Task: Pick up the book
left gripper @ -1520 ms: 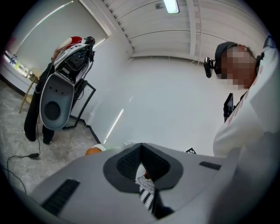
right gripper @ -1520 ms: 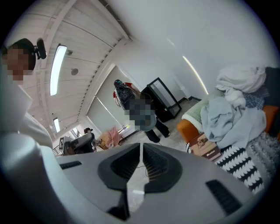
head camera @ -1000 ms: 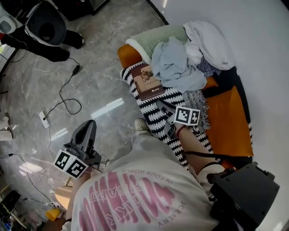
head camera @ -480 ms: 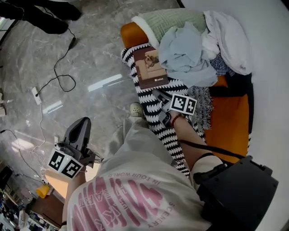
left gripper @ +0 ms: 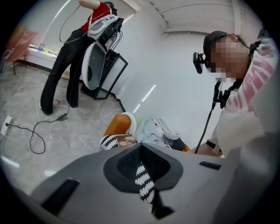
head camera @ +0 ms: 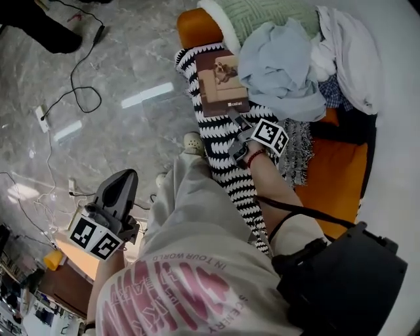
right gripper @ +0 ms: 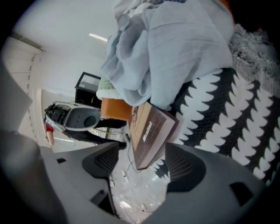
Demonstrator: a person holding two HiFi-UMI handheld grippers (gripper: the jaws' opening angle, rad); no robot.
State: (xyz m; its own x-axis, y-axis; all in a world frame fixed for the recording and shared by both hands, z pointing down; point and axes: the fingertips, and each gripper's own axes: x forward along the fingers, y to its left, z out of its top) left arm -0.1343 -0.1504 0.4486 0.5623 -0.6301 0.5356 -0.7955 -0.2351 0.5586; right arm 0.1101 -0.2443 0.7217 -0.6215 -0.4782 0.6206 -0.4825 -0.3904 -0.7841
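A brown book (head camera: 222, 82) with a picture on its cover lies on a black-and-white zigzag blanket (head camera: 216, 141) at the edge of an orange sofa (head camera: 331, 177). My right gripper (head camera: 233, 118) points at the book's near edge. In the right gripper view the book (right gripper: 151, 129) reaches toward me, and its near corner sits between the pads (right gripper: 183, 164) without touching them. The right gripper (right gripper: 144, 164) is open, and its jaws have just been opening. My left gripper (head camera: 125, 178) hangs low beside my leg over the floor, far from the book. In its own view the left gripper (left gripper: 144, 175) is shut on nothing.
A light blue garment (head camera: 279, 69) overlaps the book's far right side, with white clothes (head camera: 348, 46) and a green cushion (head camera: 262, 16) behind. Cables (head camera: 72, 98) and a power strip (head camera: 42, 118) lie on the marble floor. A person in black trousers (left gripper: 65, 70) stands far off.
My right gripper has come closer to the book's near edge. The left gripper stays low beside my leg. The head camera has tipped, so the sofa sits higher in view.
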